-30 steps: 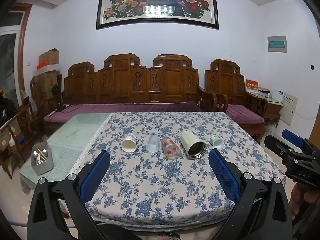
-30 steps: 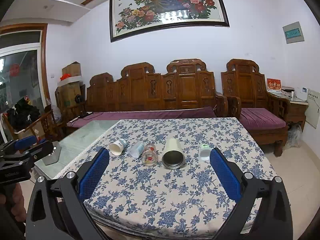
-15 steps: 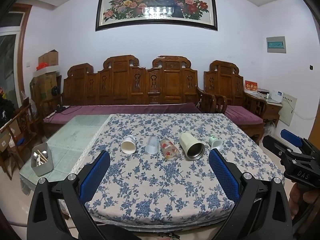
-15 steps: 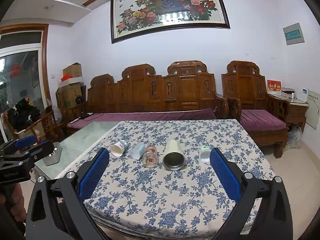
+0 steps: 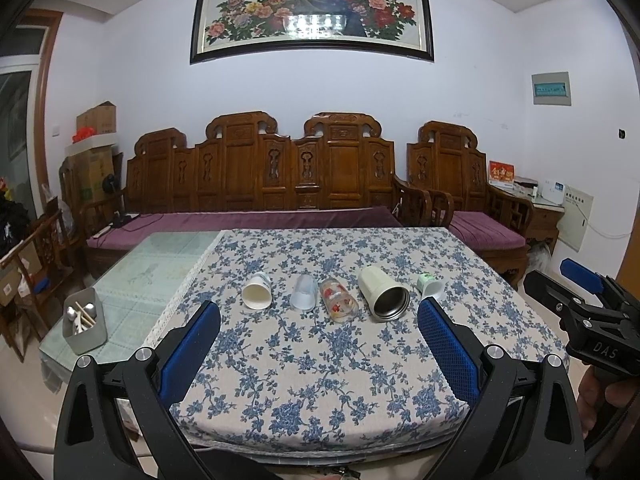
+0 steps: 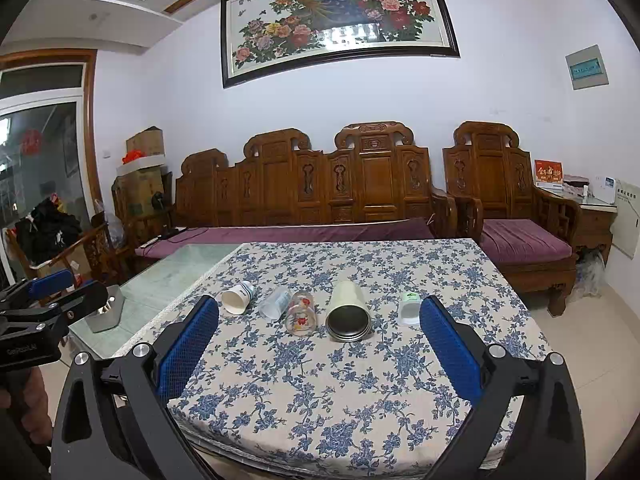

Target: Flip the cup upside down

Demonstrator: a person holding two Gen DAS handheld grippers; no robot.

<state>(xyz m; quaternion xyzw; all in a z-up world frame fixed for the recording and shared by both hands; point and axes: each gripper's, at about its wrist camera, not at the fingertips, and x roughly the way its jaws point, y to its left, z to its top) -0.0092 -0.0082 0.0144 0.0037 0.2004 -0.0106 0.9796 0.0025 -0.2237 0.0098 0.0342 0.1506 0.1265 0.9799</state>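
Blue-flowered cloth covers the tabletop [image 5: 320, 360], and from the left wrist view five cups lie on their sides in a row across its middle: a paper cup [image 5: 257, 295], a clear cup [image 5: 303, 298], a printed glass [image 5: 338, 301], a steel tumbler [image 5: 384, 293] and a small green cup [image 5: 430, 286]. The left gripper [image 5: 319, 330] hangs short of the near edge, jaws spread wide, nothing between them. Off to the side on bare glass sits a grey caddy [image 5: 85, 326] of utensils. The right gripper shows only partly at the frame's edge here.

Over to the right wrist view: same row, seen more end-on. The right gripper [image 6: 319, 326] is also wide open and empty, well back from the cups. The tumbler's mouth faces the camera, so its length is hard to read, and the green cup sits just beside a blue pad, partly cut off.

Which cup goes first, I cannot tell. The paper and clear ones look light and crushable, so a gentle pinch across the wall near mid-height would suit. The glass is slick and breakable. The tumbler is stiff, probably heaviest, and round enough to roll.
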